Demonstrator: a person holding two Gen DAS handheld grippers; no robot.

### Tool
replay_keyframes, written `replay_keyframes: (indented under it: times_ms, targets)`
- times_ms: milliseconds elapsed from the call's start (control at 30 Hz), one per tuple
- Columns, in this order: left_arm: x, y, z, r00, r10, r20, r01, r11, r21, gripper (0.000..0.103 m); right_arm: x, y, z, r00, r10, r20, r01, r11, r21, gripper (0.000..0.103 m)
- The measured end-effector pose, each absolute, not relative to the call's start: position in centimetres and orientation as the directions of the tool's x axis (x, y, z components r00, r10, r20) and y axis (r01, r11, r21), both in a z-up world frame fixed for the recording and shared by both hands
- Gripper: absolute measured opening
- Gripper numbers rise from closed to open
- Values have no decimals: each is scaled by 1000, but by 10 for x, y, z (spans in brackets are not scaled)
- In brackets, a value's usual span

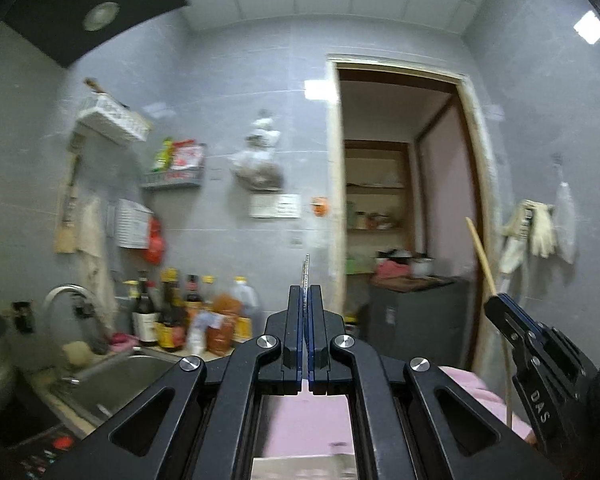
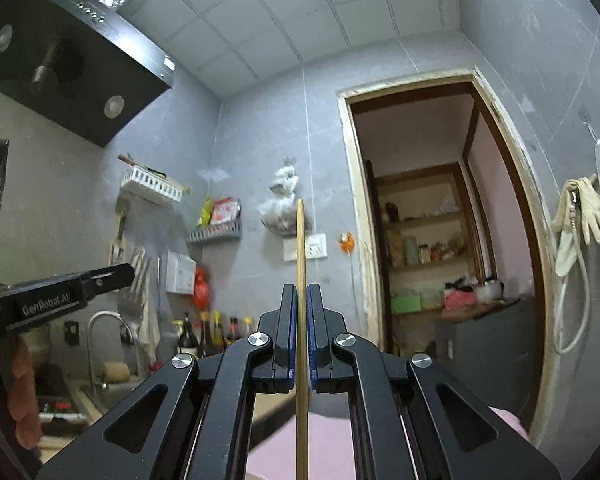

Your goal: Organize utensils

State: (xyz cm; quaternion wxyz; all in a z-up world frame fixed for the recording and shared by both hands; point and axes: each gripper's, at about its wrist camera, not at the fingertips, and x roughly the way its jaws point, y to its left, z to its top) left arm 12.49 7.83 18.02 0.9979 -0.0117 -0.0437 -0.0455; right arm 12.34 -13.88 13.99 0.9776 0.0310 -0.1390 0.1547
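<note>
My left gripper (image 1: 305, 292) is shut on a thin metal utensil (image 1: 306, 276) whose narrow end sticks up above the fingertips; I cannot tell what kind it is. My right gripper (image 2: 302, 292) is shut on a wooden chopstick (image 2: 301, 248) held upright, running down below the fingers. The right gripper (image 1: 496, 304) also shows at the right of the left wrist view, with the chopstick (image 1: 480, 252) rising from it. The left gripper (image 2: 116, 274) shows at the left of the right wrist view. Both are raised and point at the far wall.
A sink (image 1: 112, 380) with a curved tap (image 1: 68, 296) lies at lower left, with sauce bottles (image 1: 180, 312) beside it. A range hood (image 2: 72, 60) hangs at upper left. A doorway (image 2: 440, 240) opens to a pantry. Pink cloth (image 1: 300, 424) lies below the grippers.
</note>
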Motion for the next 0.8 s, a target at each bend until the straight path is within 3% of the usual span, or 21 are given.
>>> replay_keyframes:
  times_ms: [200,500,800]
  targets:
    - [141,117,166,992,50,113,-45,998,-43,0,148,-104,125,903,344,257,-372,925,69,3]
    - [188,128,122,984,178,6,-177,982,-61,0,179,-105,92,873,437,217,-477,857,194,3]
    - [192,123,96,983,184,-24,-185,982,-41,0,193,-95,79,887,427,174,-455,871,184,3]
